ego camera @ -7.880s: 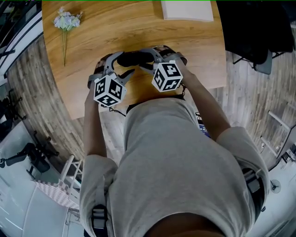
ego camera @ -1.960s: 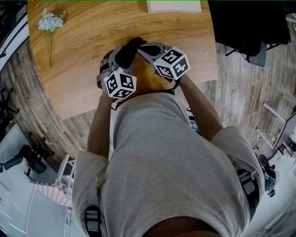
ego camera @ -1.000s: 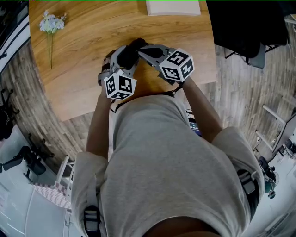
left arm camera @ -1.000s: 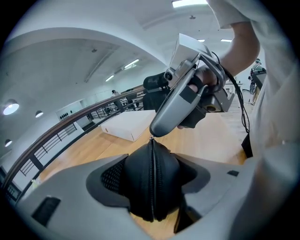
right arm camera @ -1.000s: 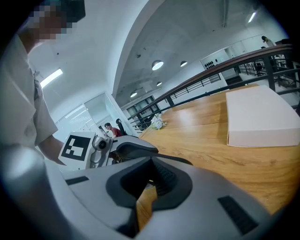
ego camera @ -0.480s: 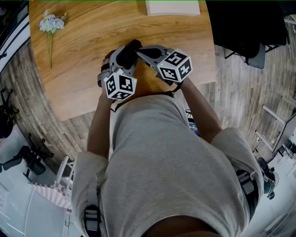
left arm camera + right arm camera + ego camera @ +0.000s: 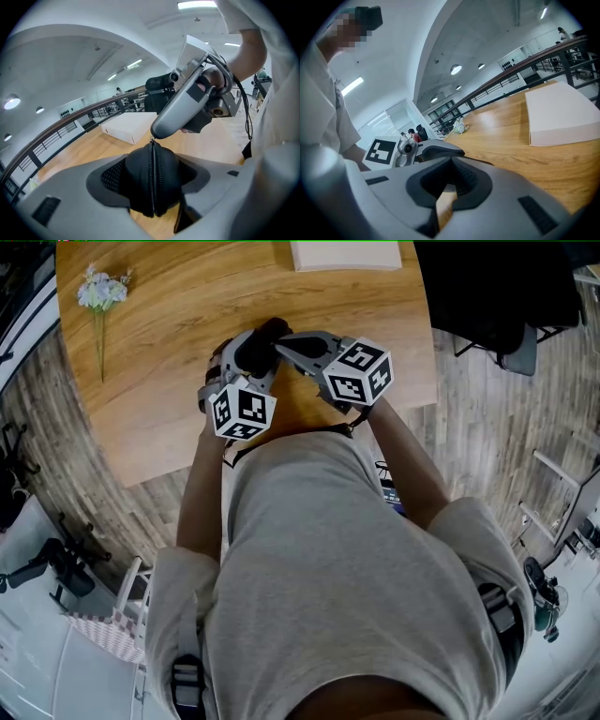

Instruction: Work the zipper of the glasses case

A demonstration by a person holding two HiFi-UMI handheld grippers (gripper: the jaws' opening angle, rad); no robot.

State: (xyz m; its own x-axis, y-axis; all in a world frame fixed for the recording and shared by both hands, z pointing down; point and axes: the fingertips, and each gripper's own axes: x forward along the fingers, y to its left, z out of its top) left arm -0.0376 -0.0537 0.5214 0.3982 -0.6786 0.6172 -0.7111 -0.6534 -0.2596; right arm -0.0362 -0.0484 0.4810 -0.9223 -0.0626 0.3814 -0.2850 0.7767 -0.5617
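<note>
Left gripper view — left gripper (image 7: 152,180), jaws clamped on the glasses case (image 7: 137,174) — right gripper (image 7: 155,134), jaws together at its zipper (image 7: 152,192)

Wooden table (image 7: 187,324), flower sprig (image 7: 98,296) far left, white box (image 7: 342,254) far edge

My left gripper (image 7: 249,354) has its jaws wide, pressed on both sides of the glasses case (image 7: 152,176). My right gripper (image 7: 281,341), jaws fully together, points its tip toward the left one's jaws.
</note>
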